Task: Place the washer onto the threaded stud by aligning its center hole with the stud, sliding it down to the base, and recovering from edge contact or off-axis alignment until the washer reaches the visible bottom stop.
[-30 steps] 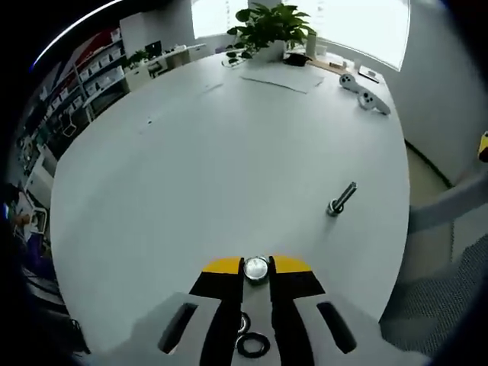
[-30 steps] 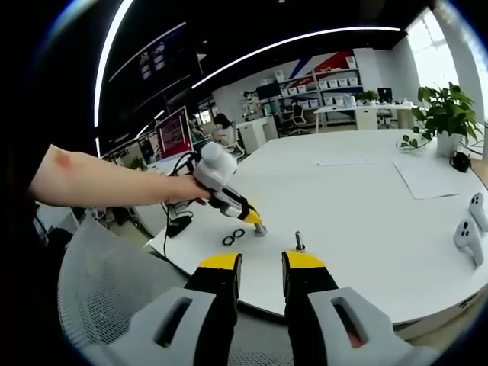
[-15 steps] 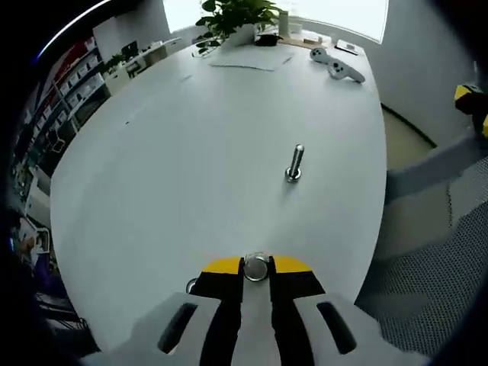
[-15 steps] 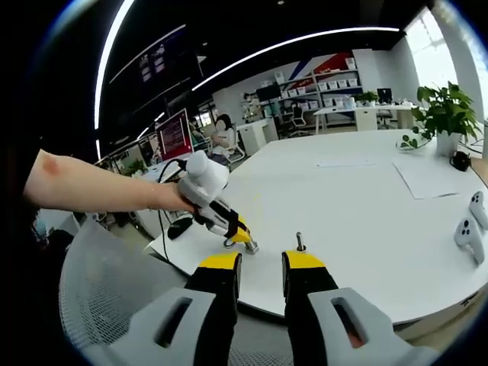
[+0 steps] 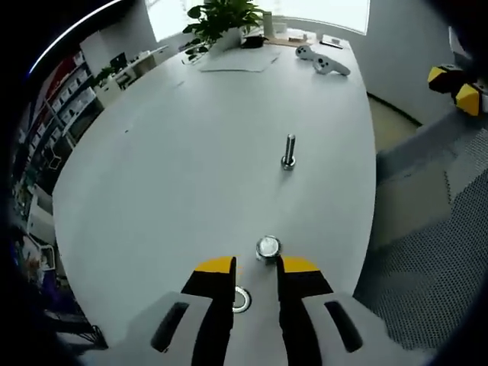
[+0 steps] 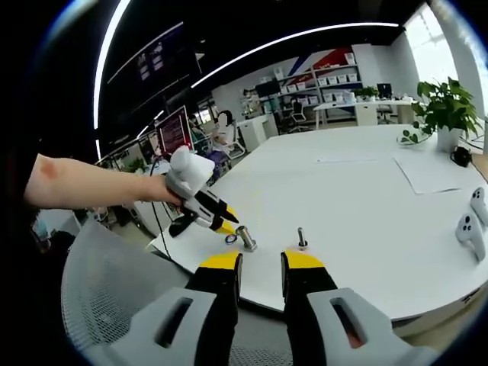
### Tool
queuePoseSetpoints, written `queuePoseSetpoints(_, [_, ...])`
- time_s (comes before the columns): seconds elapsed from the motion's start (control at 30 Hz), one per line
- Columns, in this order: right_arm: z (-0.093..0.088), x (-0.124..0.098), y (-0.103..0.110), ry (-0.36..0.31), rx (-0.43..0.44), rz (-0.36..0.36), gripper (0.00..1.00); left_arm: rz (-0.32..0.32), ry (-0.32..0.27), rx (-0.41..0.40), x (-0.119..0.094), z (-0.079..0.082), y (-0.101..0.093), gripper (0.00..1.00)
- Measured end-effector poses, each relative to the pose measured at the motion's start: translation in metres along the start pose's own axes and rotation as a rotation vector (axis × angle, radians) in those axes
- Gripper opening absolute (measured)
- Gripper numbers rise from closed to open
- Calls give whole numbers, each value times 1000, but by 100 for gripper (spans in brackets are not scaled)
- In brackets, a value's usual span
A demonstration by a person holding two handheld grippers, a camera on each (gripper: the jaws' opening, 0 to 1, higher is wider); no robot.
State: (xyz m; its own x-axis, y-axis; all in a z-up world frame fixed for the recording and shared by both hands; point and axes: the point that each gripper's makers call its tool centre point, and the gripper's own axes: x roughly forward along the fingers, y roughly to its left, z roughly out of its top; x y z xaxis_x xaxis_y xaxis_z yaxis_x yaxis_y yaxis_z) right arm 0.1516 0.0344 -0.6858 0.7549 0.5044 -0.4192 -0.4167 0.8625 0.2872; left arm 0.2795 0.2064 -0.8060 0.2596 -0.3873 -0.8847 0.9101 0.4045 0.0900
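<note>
surface: white, rounded | threaded stud: upright at centre | metal cylinder: stood at 6 o'clock | washer: laid flat beside it | paper sheet, potted plant, two white controllers: seen at 12 o'clock

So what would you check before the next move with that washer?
1. Left gripper holding the washer: not ok, its jaws are open and empty.
2. Washer within reach: ok, it lies flat on the table between those jaws.
3. Threaded stud upright: ok.
4. Path to the stud free: not ok, a silver cylinder stands in between.
5. Right gripper out of the way: ok, open and short of the stud.
</note>
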Motion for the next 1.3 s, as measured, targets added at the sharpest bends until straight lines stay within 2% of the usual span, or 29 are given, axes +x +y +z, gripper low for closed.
queuePoseSetpoints(0.07, [0, 0, 0, 0, 1, 0, 23, 8, 14, -7, -1, -9, 7, 19])
queuePoseSetpoints(0.13, [1, 0, 0, -1, 0, 1, 23, 17, 68, 17, 0, -29, 13, 19])
queuePoseSetpoints(0.23, [1, 0, -1, -7, 2, -1, 23, 16, 103, 17, 5, -46, 15, 18])
queuePoseSetpoints(0.4, [2, 0, -1, -8, 1, -3, 23, -37, 151, -18, 13, -60, 7, 18])
queuePoseSetpoints(0.5, [2, 1, -1, -9, 0, -1, 23, -60, 157, -16, 19, -61, 2, 18])
queuePoseSetpoints(0.6, [3, 1, -1, -15, -2, 0, 23, -43, 167, 13, 26, -61, 6, 10])
queuePoseSetpoints(0.67, [3, 1, -1, -14, -2, 0, 23, -32, 164, 5, 29, -59, 9, 11])
queuePoseSetpoints(0.83, [3, 1, -1, -17, -3, 0, 23, -50, 177, -24, 34, -58, 7, 14])
queuePoseSetpoints(0.9, [3, 1, -1, -18, -5, 1, 23, -45, 177, -6, 34, -58, 7, 22])
queuePoseSetpoints(0.93, [3, 1, -1, -17, -5, 2, 23, -27, 172, -15, 35, -57, 10, 27])
queuePoseSetpoints(1.0, [3, 1, 0, -16, -6, 2, 23, -39, 172, -51, 36, -57, 9, 32])
queuePoseSetpoints(1.13, [3, 1, 0, -16, -8, 4, 23, -55, 186, -47, 38, -60, 6, 31])
queuePoseSetpoints(1.3, [3, 1, 0, -11, -9, 6, 23, -69, 182, -53, 40, -55, 6, 31])
